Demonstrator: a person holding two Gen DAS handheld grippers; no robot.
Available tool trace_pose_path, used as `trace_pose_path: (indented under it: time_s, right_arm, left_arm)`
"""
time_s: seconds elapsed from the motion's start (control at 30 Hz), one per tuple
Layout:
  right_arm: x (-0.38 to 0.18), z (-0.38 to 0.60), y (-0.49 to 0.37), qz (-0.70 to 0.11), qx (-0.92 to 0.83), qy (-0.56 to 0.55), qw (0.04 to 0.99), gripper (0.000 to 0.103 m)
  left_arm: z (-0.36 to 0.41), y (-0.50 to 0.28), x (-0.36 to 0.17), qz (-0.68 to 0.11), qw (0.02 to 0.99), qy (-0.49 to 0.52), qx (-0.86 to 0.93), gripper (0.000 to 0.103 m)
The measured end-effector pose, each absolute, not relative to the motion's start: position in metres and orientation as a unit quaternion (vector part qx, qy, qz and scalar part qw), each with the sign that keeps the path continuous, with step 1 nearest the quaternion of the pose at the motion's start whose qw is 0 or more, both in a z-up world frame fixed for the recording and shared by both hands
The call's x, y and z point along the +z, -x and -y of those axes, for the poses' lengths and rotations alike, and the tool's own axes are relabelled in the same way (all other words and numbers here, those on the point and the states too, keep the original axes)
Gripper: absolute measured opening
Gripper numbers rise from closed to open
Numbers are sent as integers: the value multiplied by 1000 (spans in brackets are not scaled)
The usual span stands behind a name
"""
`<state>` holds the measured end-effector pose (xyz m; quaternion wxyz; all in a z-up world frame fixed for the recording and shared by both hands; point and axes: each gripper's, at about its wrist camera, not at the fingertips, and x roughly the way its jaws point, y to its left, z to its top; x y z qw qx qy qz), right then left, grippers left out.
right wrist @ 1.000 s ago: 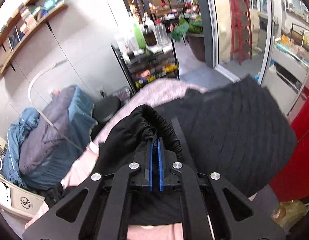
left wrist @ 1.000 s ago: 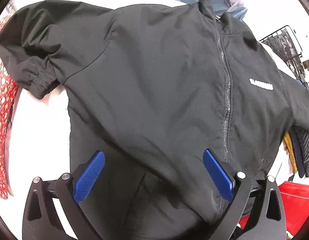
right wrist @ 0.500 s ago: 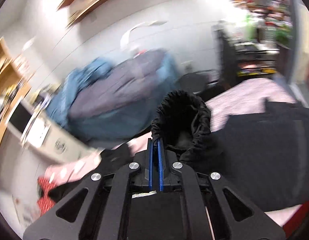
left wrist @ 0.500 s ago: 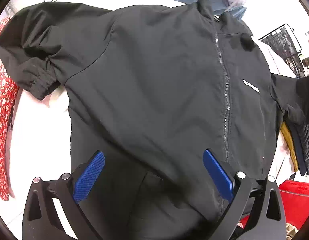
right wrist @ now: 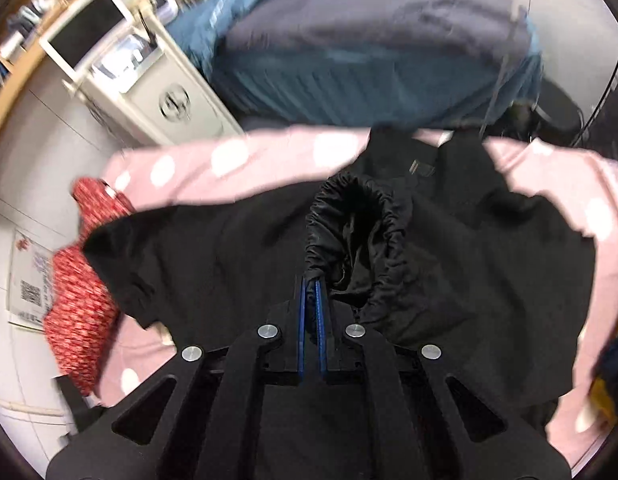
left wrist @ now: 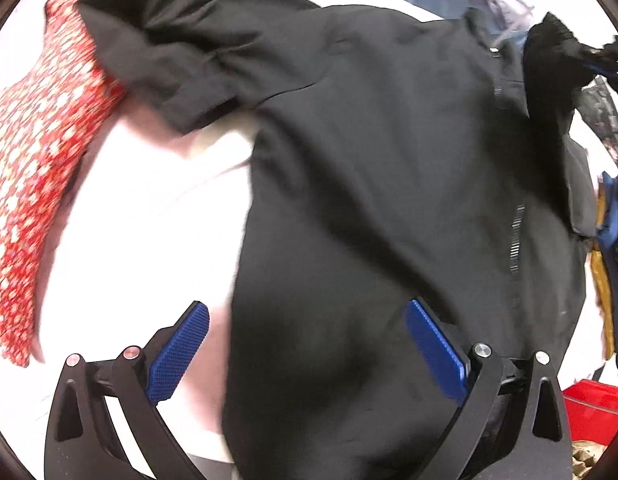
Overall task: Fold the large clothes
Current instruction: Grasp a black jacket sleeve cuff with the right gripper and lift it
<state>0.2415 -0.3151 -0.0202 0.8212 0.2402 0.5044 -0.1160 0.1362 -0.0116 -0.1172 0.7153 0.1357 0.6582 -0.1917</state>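
Observation:
A black zip jacket (left wrist: 369, 184) lies front up on a pink dotted cover (right wrist: 269, 160). My left gripper (left wrist: 305, 344) is open and empty, hovering over the jacket's lower hem, with its blue pads (left wrist: 177, 348) wide apart. My right gripper (right wrist: 309, 284) is shut on the elastic cuff (right wrist: 357, 216) of the jacket's right sleeve and holds it raised over the jacket body (right wrist: 229, 256). In the left wrist view that lifted sleeve (left wrist: 549, 60) and the right gripper show at the upper right. The other sleeve (left wrist: 169, 52) lies at the upper left.
A red flowered garment (left wrist: 33, 152) lies left of the jacket and also shows in the right wrist view (right wrist: 81, 280). Blue and grey bedding (right wrist: 369, 52) and a white cabinet (right wrist: 149, 80) stand beyond. Folded clothes (left wrist: 609, 260) and a red box (left wrist: 593, 412) are at the right.
My right gripper has swung the held sleeve cuff leftward, from off the side to above the jacket's chest. My left gripper has shifted slightly left over the hem, still open.

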Motion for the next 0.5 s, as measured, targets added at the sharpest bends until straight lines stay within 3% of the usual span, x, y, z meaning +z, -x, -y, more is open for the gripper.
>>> trace_pose_path:
  time_s: [0.1, 0.13, 0.17, 0.27, 0.33, 0.5]
  right_arm:
    - [-65, 288, -260, -546, -111, -245, 794, 12]
    - [-76, 281, -262, -558, -97, -252, 784, 24]
    - [-84, 276, -261, -567, -84, -261, 777, 45]
    - [-89, 261, -243, -550, -64, -269, 788, 68]
    - [-88, 265, -229, -541, -75, -249, 800, 73]
    - [-103, 333, -167, -537, -158, -283, 779, 73]
  left_arm:
    - [-2, -137, -123, -665, 714, -136, -175, 97]
    - [-5, -138, -125, -667, 713, -134, -171, 97]
    - [-7, -139, -126, -669, 712, -134, -168, 97]
    - [-4, -143, -125, -667, 713, -136, -166, 97]
    - [5, -148, -122, -664, 715, -138, -172, 97]
    - [59, -158, -112, -644, 715, -167, -216, 97]
